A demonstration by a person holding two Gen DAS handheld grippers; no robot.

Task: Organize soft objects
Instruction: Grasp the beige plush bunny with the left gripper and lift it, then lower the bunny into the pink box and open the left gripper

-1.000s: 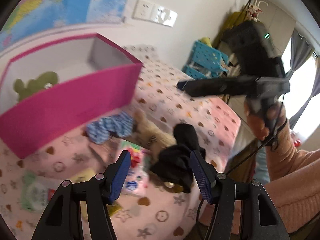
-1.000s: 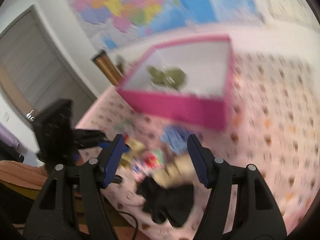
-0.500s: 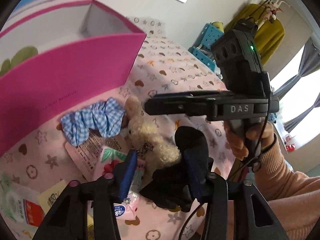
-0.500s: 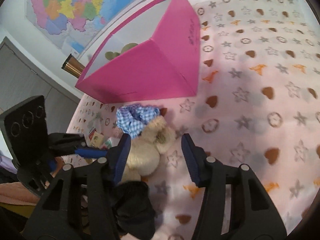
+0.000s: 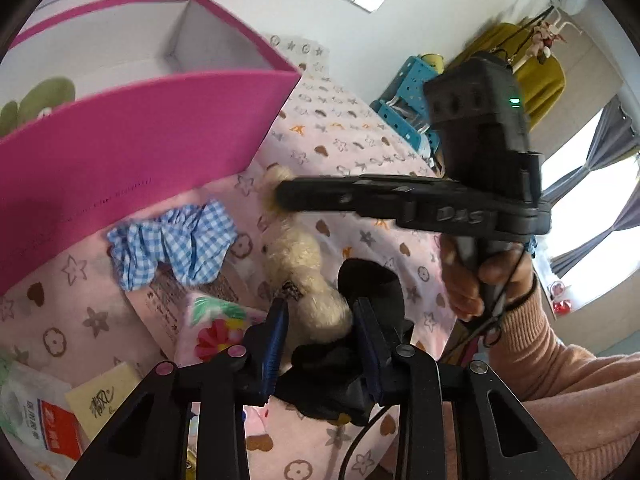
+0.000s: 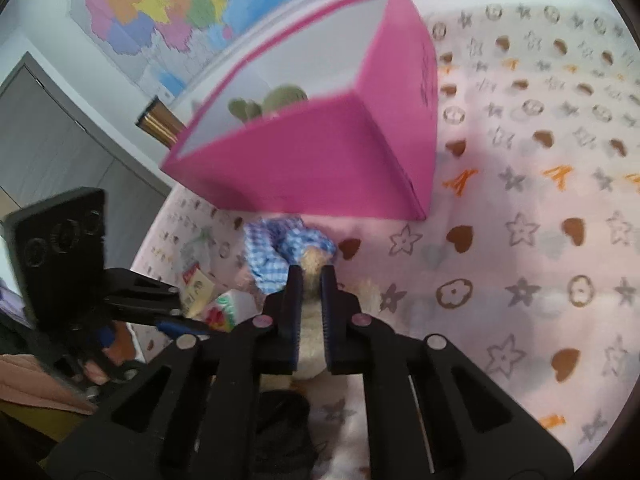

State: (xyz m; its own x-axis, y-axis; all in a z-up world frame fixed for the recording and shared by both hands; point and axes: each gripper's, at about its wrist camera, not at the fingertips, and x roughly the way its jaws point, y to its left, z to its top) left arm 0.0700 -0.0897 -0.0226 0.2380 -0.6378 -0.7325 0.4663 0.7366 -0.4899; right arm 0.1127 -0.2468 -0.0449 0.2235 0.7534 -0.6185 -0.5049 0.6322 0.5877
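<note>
A cream plush toy lies on the pink patterned bedspread in front of a pink box. My right gripper is closing, and its pads press on the plush toy's head end. Seen from the left wrist, the right gripper reaches in from the right. My left gripper is closing on a black cloth. The plush toy's lower end is squeezed between its tips too. A blue checked scrunchie lies left of the plush toy. A green plush sits inside the box.
A floral tissue packet, a yellow card and a green-white packet lie near the bed's front. A blue plastic basket stands beyond the far corner. A person's hand in a pink sleeve holds the right gripper.
Both grippers came down onto the pile and their jaws narrowed. The right one went from wide open above the plush toy to clamped on its head. The left closed around the black cloth.
</note>
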